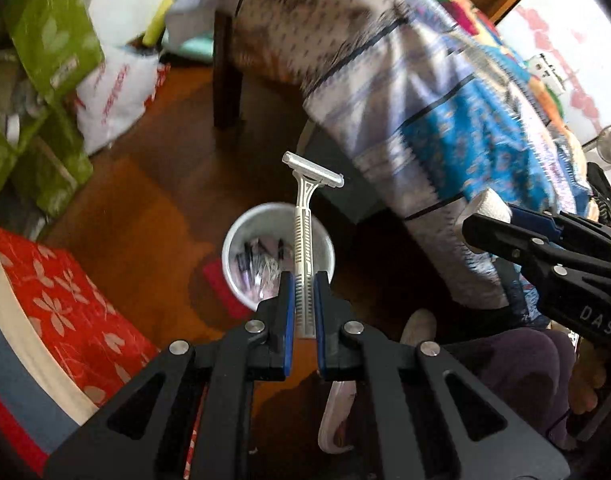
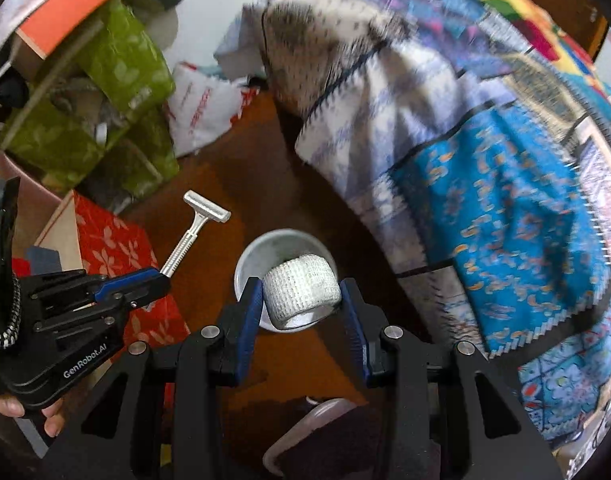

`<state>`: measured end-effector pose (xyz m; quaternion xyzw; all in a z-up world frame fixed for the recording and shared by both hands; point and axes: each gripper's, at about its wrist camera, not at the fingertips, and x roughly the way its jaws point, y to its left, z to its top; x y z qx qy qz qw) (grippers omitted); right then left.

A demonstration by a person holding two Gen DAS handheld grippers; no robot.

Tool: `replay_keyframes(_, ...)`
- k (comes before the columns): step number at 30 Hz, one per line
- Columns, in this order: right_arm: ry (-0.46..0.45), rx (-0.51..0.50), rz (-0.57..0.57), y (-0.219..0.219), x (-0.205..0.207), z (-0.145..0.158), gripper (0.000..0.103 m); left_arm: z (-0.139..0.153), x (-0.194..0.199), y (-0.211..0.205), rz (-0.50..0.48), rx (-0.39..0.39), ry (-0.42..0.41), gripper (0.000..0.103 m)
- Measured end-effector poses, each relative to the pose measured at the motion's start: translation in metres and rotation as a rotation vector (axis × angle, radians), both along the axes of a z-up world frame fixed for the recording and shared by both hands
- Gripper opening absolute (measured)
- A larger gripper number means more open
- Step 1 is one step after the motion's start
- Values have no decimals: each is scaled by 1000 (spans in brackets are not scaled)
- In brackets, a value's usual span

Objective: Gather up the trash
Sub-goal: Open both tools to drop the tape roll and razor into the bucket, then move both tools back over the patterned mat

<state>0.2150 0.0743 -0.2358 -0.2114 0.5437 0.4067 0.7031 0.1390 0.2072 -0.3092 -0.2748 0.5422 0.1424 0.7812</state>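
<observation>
My left gripper [image 1: 304, 280] is shut on the handle of a white disposable razor [image 1: 305, 224], head pointing away, held over a round white bin [image 1: 241, 236] on the brown floor; wrappers lie inside the bin. My right gripper [image 2: 301, 286] is shut on a white gauze roll [image 2: 301, 290], held just above the same bin [image 2: 249, 256]. In the right wrist view the left gripper [image 2: 161, 276] and razor [image 2: 193, 232] show at the left. In the left wrist view the right gripper [image 1: 485, 216] with the roll [image 1: 489, 202] shows at the right.
A patterned blue and white blanket [image 1: 425, 92] hangs over furniture right of the bin. Green bags [image 1: 45, 40], a white plastic bag [image 1: 117, 92] and a red floral box [image 1: 77, 312] crowd the left. A slipper [image 2: 305, 432] lies near the bottom.
</observation>
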Motion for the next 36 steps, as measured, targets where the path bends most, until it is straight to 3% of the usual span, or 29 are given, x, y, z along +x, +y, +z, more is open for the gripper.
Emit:
replay_keyframes(6, 48, -35, 37, 20, 2, -17, 37, -28, 14, 7, 14, -20, 74, 8)
replay_keyframes(10, 44, -8, 75, 29, 5, -15, 37, -23, 21, 15, 64, 5, 41, 9)
replay_keyframes(12, 27, -19, 83, 33, 5, -16, 38, -18, 23, 18, 66, -12, 20, 19)
replay_keyframes(18, 40, -54, 91, 29, 6, -20, 42, 2, 22, 9, 31, 84, 31, 22)
replay_keyframes(24, 40, -28, 91, 13, 3, -7, 42, 22, 14, -4, 3, 125, 11, 22)
replay_keyframes(36, -79, 106, 36, -42, -5, 65, 42, 100, -4, -45, -30, 230, -120, 22)
